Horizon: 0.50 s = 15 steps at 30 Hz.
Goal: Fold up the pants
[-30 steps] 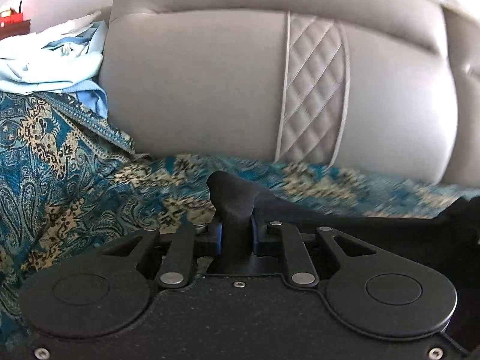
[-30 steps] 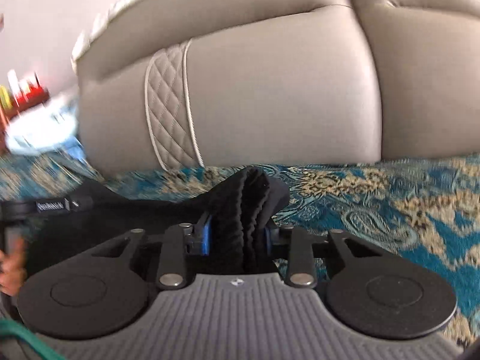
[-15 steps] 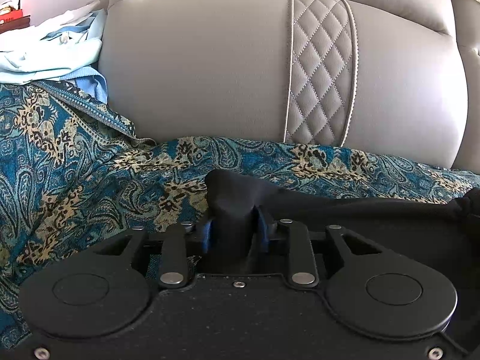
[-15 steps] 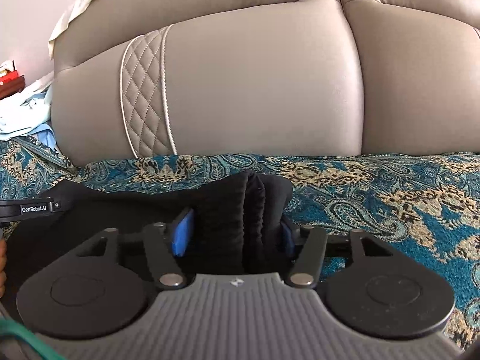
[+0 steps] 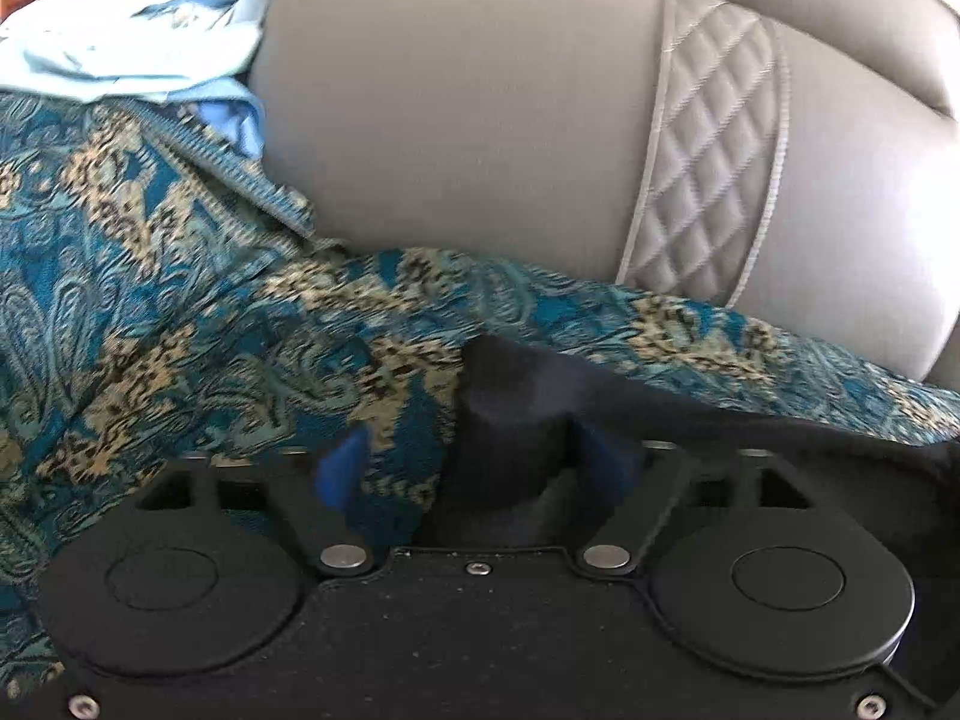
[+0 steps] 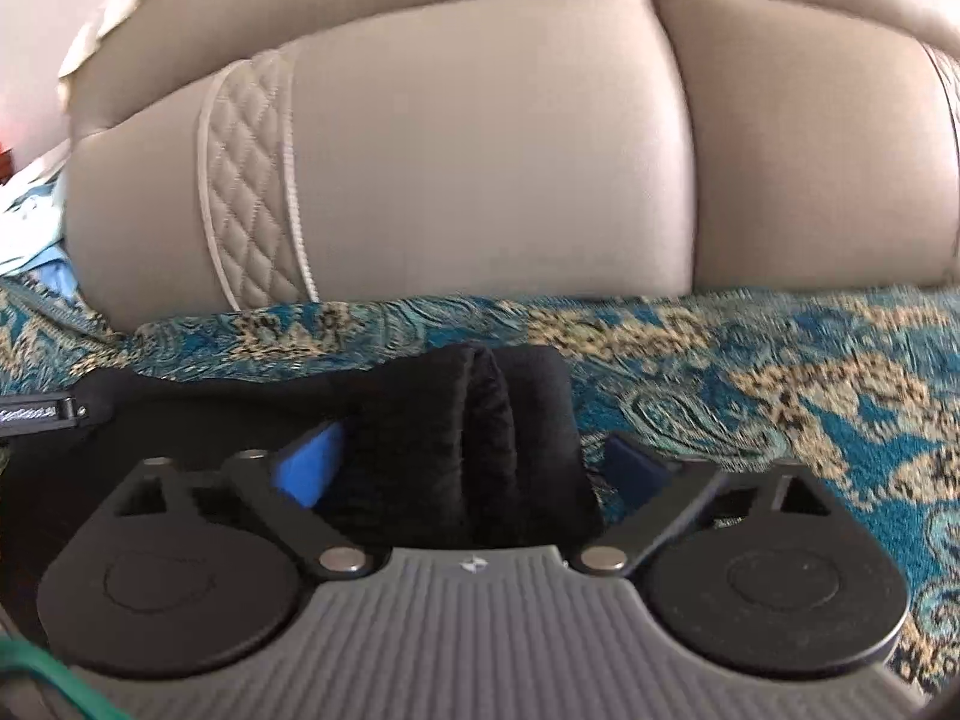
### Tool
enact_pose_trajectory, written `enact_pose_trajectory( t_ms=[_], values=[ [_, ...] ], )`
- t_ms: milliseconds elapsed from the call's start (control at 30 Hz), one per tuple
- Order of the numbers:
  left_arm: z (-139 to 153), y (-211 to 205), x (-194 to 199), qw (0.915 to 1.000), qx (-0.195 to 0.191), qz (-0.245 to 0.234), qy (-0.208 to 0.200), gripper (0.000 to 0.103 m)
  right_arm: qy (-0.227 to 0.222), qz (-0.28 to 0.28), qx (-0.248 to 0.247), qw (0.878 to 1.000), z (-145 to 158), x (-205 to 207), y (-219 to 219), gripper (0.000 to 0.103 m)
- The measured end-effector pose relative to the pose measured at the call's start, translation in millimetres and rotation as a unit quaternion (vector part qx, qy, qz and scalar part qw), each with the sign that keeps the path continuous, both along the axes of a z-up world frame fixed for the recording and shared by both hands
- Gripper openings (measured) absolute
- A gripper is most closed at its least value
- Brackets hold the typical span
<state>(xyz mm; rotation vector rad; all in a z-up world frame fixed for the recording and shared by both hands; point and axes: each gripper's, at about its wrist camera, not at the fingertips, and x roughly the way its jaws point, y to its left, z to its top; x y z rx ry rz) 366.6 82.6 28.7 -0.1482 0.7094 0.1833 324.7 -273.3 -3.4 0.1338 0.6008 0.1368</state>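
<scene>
**Now both grippers are letting go of the pants**

Here the black pants point(image 5: 510, 420) lie on the patterned teal throw point(image 5: 180, 330), low in the middle of each wrist view, just in front of the grey sofa backrest point(image 5: 450, 120). In your left view a peaked corner of the fabric stands between the fingers of the left gripper point(image 5: 474, 468). A second ago those jaws were clamped tight on it; now they are opening, the left blue pad point(image 5: 342, 468) well clear of the cloth while the right one sits just beside it.

In your right view the bunched, ribbed waistband point(image 6: 474, 438) sits between the fingers of the right gripper point(image 6: 474, 468). Its jaws, pinched on the fabric earlier, are also opening and stand wide, with a sliver of throw showing before the right-hand pad point(image 6: 630, 468). The waistband has kept its upright bunch.

Around you, a quilted strip point(image 5: 708, 168) runs down the backrest. Pale blue laundry point(image 5: 132, 42) is heaped at the upper left of the left view. The other gripper's black body point(image 6: 42, 411) pokes in at the left edge of the right view.
</scene>
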Motion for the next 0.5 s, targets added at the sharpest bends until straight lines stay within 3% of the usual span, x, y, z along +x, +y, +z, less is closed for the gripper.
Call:
enact_pose_trajectory(
  t_ms=[67, 133, 300, 500],
  values=[
    [9.3, 1.1, -2.4, 0.9997, 0.017, -0.016, 0.01, 0.083, 0.016, 0.004, 0.003, 1.0, 3.3, 3.2, -5.5, 0.103],
    [24.2, 2.7, -16.1, 0.9988, 0.039, -0.031, 0.001, 0.084, 0.003, -0.017, -0.022, 1.0, 12.2, -5.0, -6.1, 0.103],
    [57.6, 13.8, -66.8, 0.9958, 0.022, -0.062, -0.063, 0.089, -0.101, -0.055, -0.026, 0.993, 42.9, -55.2, 4.7, 0.103],
    [60.2, 7.2, -129.9, 0.9897, 0.045, -0.075, -0.114, 0.092, -0.142, 0.012, -0.01, 0.99, 45.5, -108.6, 34.6, 0.103]
  ],
)
